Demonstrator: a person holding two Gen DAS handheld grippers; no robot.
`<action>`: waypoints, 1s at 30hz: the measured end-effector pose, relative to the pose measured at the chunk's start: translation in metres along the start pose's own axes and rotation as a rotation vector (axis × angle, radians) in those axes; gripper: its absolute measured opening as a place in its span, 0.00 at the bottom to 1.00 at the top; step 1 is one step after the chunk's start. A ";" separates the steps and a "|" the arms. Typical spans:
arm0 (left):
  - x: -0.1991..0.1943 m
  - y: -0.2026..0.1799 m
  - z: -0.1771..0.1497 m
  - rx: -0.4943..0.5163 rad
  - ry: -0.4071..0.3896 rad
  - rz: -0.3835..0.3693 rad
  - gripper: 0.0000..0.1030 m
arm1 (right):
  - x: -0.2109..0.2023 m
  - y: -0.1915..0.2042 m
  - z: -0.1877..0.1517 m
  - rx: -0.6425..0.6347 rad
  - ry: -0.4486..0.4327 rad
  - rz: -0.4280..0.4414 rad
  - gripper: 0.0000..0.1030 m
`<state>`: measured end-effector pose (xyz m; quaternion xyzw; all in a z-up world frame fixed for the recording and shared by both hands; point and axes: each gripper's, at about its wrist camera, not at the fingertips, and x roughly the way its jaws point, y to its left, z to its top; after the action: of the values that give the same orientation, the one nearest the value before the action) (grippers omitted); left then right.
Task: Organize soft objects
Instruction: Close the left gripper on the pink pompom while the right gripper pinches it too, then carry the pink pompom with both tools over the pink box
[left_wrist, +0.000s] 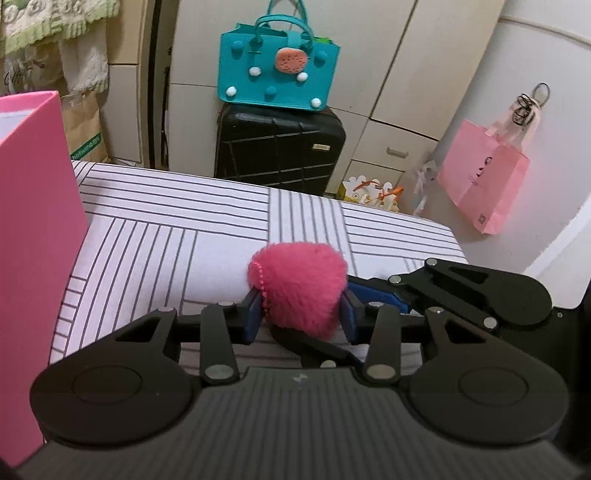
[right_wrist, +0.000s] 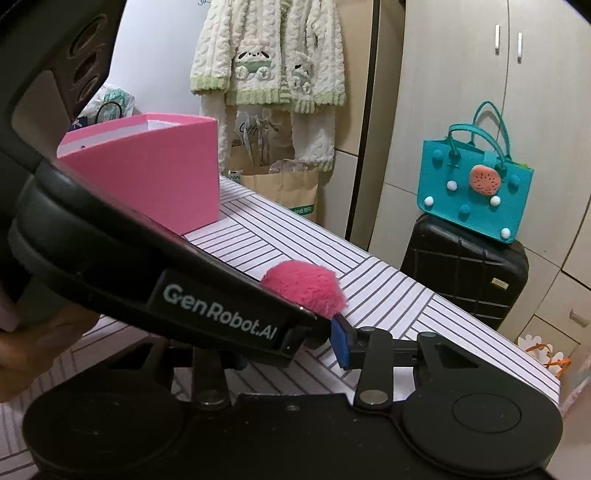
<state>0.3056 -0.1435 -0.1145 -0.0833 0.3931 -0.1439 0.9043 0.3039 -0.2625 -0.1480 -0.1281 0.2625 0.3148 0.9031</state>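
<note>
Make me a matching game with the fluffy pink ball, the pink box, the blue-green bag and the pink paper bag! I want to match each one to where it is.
Things:
1. fluffy pink ball
2. pink box
3. blue-green bag
4. pink paper bag

Places:
A. on top of the black suitcase
B. hanging from a hook on the wall
C. between the blue pads of the left gripper
D. standing on the striped table, away from the ball

Pairs: 1-C, 2-D, 3-A, 4-B
</note>
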 end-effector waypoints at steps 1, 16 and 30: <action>-0.003 -0.002 -0.001 0.005 0.003 -0.005 0.40 | -0.004 0.001 0.000 0.001 -0.005 -0.004 0.45; -0.070 -0.021 -0.025 0.080 0.022 -0.079 0.40 | -0.067 0.040 0.003 -0.008 -0.045 -0.041 0.45; -0.135 0.005 -0.067 0.089 0.082 -0.212 0.40 | -0.117 0.105 -0.007 -0.011 -0.016 -0.022 0.49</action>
<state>0.1693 -0.0978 -0.0687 -0.0781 0.4117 -0.2594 0.8701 0.1567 -0.2426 -0.0955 -0.1332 0.2524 0.3073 0.9078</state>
